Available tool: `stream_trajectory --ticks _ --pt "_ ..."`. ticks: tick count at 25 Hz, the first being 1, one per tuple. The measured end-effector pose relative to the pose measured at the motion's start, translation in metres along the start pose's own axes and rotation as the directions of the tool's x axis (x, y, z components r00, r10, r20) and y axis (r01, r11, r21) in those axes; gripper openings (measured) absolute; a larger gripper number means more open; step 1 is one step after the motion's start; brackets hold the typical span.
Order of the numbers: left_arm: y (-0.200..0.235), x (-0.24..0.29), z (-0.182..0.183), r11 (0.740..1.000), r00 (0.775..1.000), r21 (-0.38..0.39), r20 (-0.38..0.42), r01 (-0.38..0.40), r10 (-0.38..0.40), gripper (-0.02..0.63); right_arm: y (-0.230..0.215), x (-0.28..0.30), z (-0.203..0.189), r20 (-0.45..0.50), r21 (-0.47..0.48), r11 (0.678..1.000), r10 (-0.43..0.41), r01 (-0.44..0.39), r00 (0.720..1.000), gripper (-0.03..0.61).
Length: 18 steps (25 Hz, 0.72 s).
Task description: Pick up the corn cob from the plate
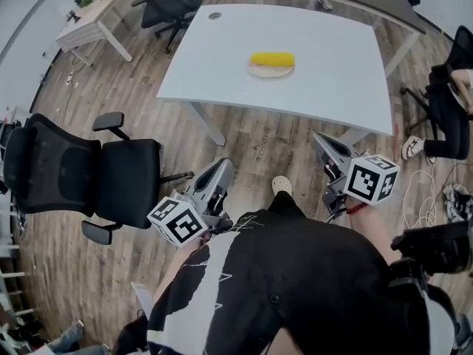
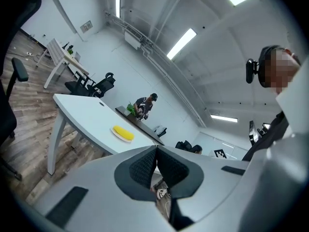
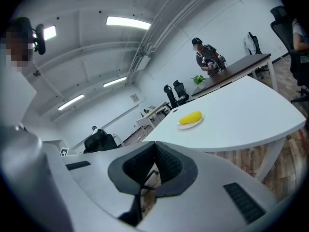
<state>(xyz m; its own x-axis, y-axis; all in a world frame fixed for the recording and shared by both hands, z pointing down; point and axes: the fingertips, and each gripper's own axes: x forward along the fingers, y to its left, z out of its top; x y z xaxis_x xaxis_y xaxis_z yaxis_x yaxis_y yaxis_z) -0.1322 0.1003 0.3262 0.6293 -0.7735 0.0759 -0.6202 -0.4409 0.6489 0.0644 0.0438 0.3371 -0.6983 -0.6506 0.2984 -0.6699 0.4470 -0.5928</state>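
Observation:
A yellow corn cob (image 1: 272,59) lies on a small pale plate (image 1: 267,71) near the middle of the white table (image 1: 222,65). The cob (image 2: 122,132) also shows far off in the left gripper view, and the cob (image 3: 190,117) on its plate (image 3: 185,125) in the right gripper view. My left gripper (image 1: 222,171) is low at the person's left side, jaws together with nothing between them, well short of the table. My right gripper (image 1: 322,143) is shut and empty too, close to the table's near edge.
A black office chair (image 1: 74,176) stands left of the left gripper. Another chair (image 1: 171,7) and a desk (image 1: 96,15) are beyond the table's far left. A seated person (image 1: 447,117) is at the right, with cables (image 1: 425,198) on the wooden floor. Another person (image 3: 206,57) stands at a far dark table.

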Motion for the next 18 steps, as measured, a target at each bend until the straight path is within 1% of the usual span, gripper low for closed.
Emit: stream_trajectory --ticks 3,6,9,15,18 --pt "0.006 0.023 0.014 1.0 1.0 -0.014 0.01 -0.01 0.01 0.014 -0.014 0.016 0.015 -0.023 -0.002 1.0 0.029 -0.029 0.999 0.015" --pt "0.013 0.05 0.03 1.0 1.0 -0.002 0.021 -0.017 0.017 0.014 -0.027 0.037 0.035 -0.055 -0.053 0.998 0.029 -0.032 0.998 0.015" --pt "0.021 0.076 0.04 1.0 1.0 0.007 0.021 -0.018 0.018 0.014 -0.037 0.061 0.054 -0.077 -0.078 0.995 0.052 -0.058 0.996 0.015" --pt "0.036 0.122 0.049 0.999 1.0 0.025 0.003 -0.027 0.027 0.014 -0.058 0.1 0.083 -0.128 -0.074 0.992 0.091 -0.101 0.988 0.015" --pt "0.049 0.144 0.05 0.999 0.999 0.008 -0.016 -0.05 0.05 0.014 -0.068 0.118 0.096 -0.15 -0.074 0.99 0.11 -0.122 0.983 0.015"
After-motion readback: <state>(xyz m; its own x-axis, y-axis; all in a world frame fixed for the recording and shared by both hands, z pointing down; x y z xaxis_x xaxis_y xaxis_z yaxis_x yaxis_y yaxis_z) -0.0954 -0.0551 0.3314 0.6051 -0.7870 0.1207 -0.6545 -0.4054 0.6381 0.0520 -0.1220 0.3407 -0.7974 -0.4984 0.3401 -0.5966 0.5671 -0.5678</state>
